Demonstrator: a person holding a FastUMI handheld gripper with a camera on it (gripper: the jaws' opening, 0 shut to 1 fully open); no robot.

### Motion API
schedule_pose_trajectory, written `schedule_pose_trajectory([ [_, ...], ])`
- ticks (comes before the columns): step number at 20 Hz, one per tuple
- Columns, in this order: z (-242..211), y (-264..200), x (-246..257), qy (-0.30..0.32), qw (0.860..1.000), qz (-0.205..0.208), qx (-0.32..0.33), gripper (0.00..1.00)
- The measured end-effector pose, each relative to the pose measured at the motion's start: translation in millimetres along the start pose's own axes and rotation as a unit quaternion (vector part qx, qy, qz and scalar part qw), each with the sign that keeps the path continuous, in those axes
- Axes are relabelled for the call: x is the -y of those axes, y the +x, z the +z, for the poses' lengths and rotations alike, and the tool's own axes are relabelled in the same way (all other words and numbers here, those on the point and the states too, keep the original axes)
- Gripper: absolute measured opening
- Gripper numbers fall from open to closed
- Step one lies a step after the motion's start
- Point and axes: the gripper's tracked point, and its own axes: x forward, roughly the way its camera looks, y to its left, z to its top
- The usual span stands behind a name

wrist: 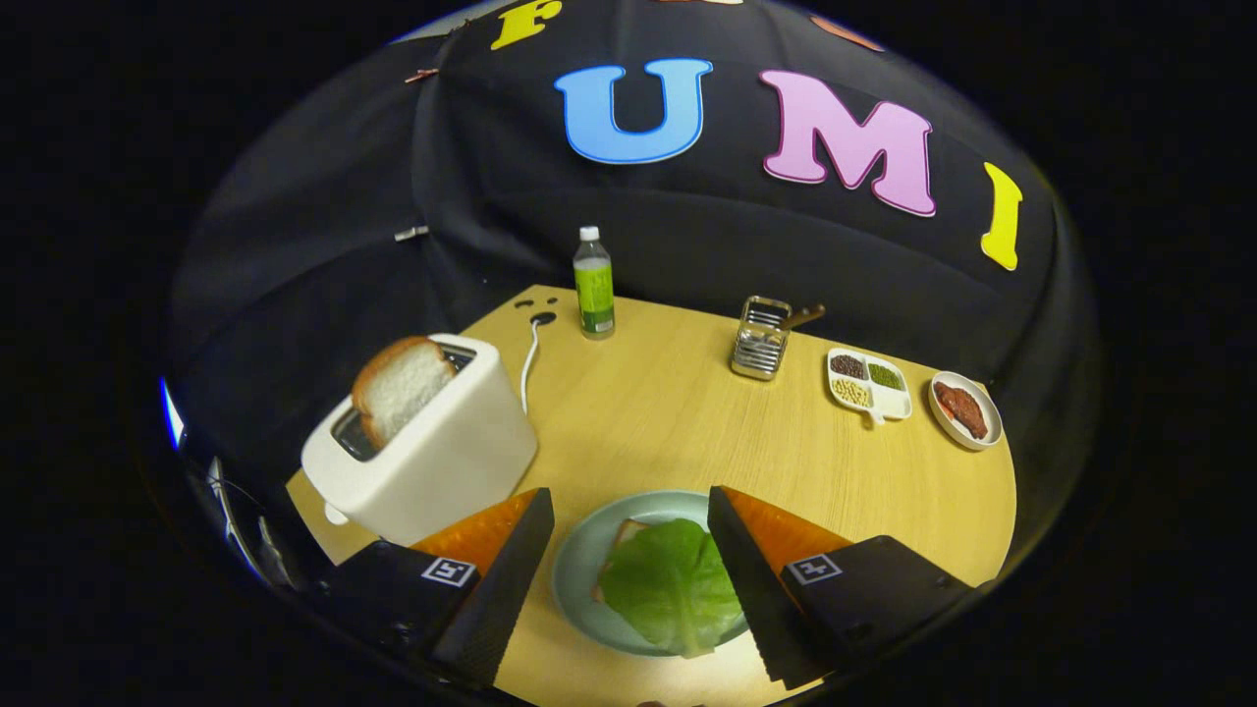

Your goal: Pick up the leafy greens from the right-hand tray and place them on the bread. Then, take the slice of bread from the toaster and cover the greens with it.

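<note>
Looking down between my fingers, I see them spread wide apart with nothing held. Between them lies the lettuce leaf, spread over a slice of bread of which only an edge peeks out, both on a pale green plate. So I judge the greens are placed, and the step in hand is fetching the second slice.

That bread slice stands up out of the slot of the white toaster, which sits on the worktop just ahead of my left finger and off to that side. Most of the slice's upper part is free above the slot, leaning slightly.

To do this well, I would swing over to the toaster and bring the fingers down on either face of the slice, closing gently on the crust end so the soft crumb does not crush. I would then lift straight up along the slot so it does not snag, keeping clear of the leaf on the way back.
</note>
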Motion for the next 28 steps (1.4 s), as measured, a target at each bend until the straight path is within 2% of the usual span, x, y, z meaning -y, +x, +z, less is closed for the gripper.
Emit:
schedule_pose_trajectory([
  [6, 71, -15, -53, -0.020, 0.997, 0.044, 0.066, 0.98],
  [9, 86, -12, -84, -0.029, 0.995, 0.071, 0.071, 0.99],
  [15, 87, 9, -143, -0.051, 0.992, 0.107, 0.053, 1.00],
  [22, 62, 42, -180, -0.077, 0.991, 0.110, 0.017, 1.00],
  [28, 44, 71, -180, -0.091, 0.993, 0.071, 0.000, 1.00],
])
